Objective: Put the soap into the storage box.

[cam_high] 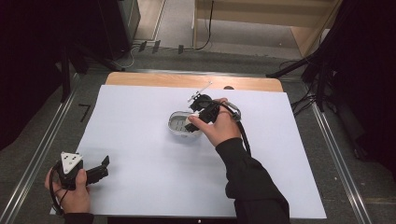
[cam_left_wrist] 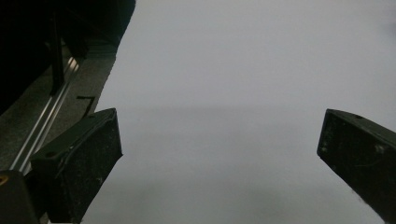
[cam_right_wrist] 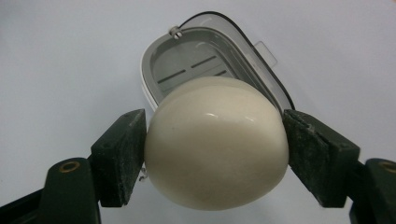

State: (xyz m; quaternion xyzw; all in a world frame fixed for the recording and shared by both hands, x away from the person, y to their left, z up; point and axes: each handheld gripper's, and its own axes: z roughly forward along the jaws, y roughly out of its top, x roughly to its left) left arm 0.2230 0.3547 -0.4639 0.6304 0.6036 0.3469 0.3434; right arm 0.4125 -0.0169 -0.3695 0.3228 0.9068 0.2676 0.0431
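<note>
While the right gripper [cam_right_wrist: 212, 154] clamps the soap [cam_right_wrist: 215, 142] by its two ends, one pad [cam_right_wrist: 122, 156] on each, the cream oval bar sits square between the jaws and pokes out well ahead of them. Grip looks firm; an end-to-end hold probably keeps the smooth, rounded bar from squirting out sideways.

Just beyond the soap lies the dish [cam_right_wrist: 154, 70], a white oval tray with a slotted grey floor and a clear outer rim. From the high view the right gripper [cam_high: 191, 123] hangs over the near edge of the dish [cam_high: 175, 122], mid-table, jaws pointing down and toward it. Soap is in the air, not yet in the dish. Judgement: the bar is being lined up lengthwise with the oval so it drops flat onto the slots.

Left gripper [cam_left_wrist: 219, 140]: jaws wide apart, nothing between them, only the white sheet [cam_left_wrist: 233, 70] under them. It rests at the near left corner of the table [cam_high: 187, 80], in the left hand [cam_high: 74, 193], well apart from the dish, likely parked to stay clear.
</note>
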